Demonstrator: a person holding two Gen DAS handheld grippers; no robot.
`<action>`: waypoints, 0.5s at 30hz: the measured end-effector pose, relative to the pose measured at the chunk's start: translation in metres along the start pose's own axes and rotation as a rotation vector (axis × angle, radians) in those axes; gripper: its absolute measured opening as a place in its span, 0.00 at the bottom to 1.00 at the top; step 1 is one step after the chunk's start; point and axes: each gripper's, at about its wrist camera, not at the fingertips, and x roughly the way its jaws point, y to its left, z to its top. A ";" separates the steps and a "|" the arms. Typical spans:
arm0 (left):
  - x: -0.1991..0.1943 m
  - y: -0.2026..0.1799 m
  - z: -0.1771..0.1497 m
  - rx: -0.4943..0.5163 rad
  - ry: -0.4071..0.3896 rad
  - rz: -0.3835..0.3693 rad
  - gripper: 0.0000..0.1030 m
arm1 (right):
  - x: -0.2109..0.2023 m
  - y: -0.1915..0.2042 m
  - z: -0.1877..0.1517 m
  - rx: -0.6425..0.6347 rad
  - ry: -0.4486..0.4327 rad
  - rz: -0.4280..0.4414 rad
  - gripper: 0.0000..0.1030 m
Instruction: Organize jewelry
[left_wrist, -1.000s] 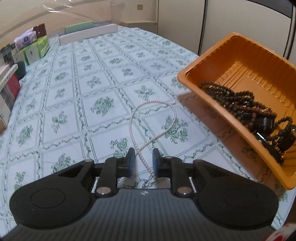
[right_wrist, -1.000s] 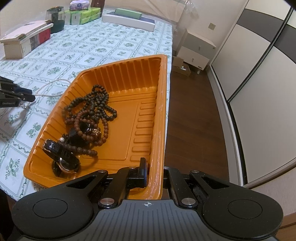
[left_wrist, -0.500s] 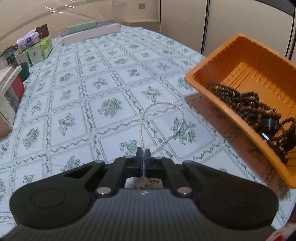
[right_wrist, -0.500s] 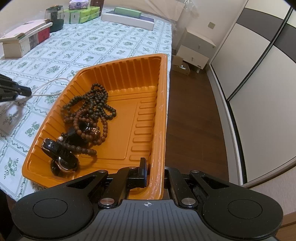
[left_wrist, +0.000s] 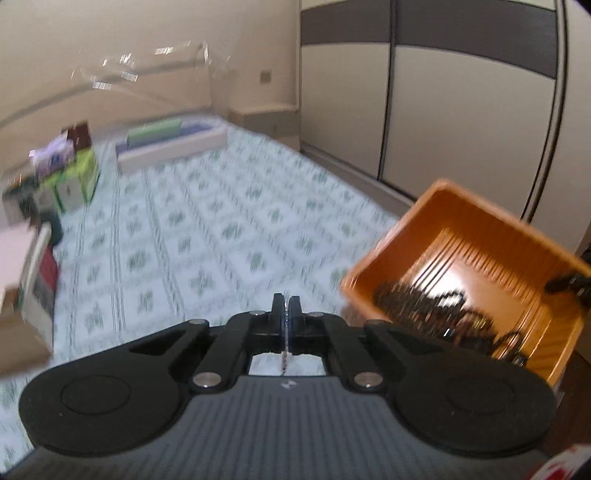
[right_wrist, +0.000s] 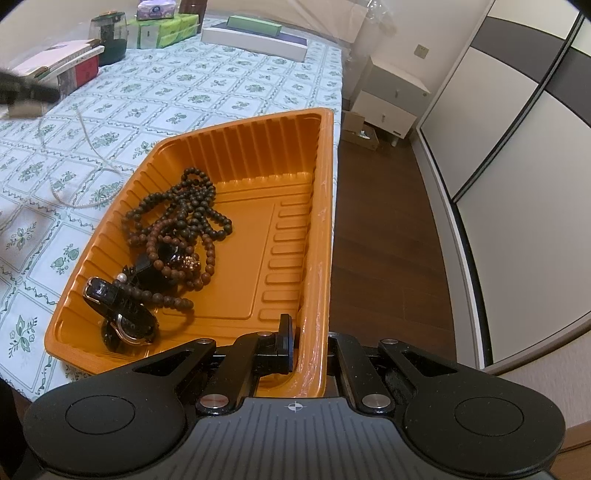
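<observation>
My left gripper (left_wrist: 286, 306) is shut on a thin pearl necklace (left_wrist: 283, 354) and holds it above the bed; the view is blurred. In the right wrist view the necklace (right_wrist: 83, 129) hangs in a loop from the left gripper (right_wrist: 33, 92), its low end near the cloth. My right gripper (right_wrist: 306, 332) is shut on the near wall of an orange tray (right_wrist: 258, 155), held at the bed's edge. Dark bead strands (right_wrist: 177, 218) and a black watch (right_wrist: 122, 317) lie in the tray. The tray also shows in the left wrist view (left_wrist: 480, 236).
A green-patterned cloth (right_wrist: 207, 85) covers the bed. Boxes, a tissue pack and a dark jar (right_wrist: 109, 37) stand along its far edge, with a long white box (right_wrist: 255, 40). A white nightstand (right_wrist: 391, 99) and wardrobe doors (right_wrist: 517, 110) stand beyond the wood floor.
My left gripper closed on the pearl necklace and has lifted it up off the cloth. The right gripper still holds the tray, which has barely moved.
</observation>
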 end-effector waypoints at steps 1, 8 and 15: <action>-0.004 -0.003 0.008 0.008 -0.015 -0.006 0.00 | 0.000 0.000 0.000 0.000 0.000 0.000 0.03; -0.035 -0.027 0.060 0.062 -0.122 -0.064 0.00 | -0.002 0.000 0.001 0.002 -0.003 0.000 0.03; -0.036 -0.038 0.066 0.072 -0.128 -0.087 0.00 | -0.006 0.000 0.001 0.000 -0.013 0.002 0.04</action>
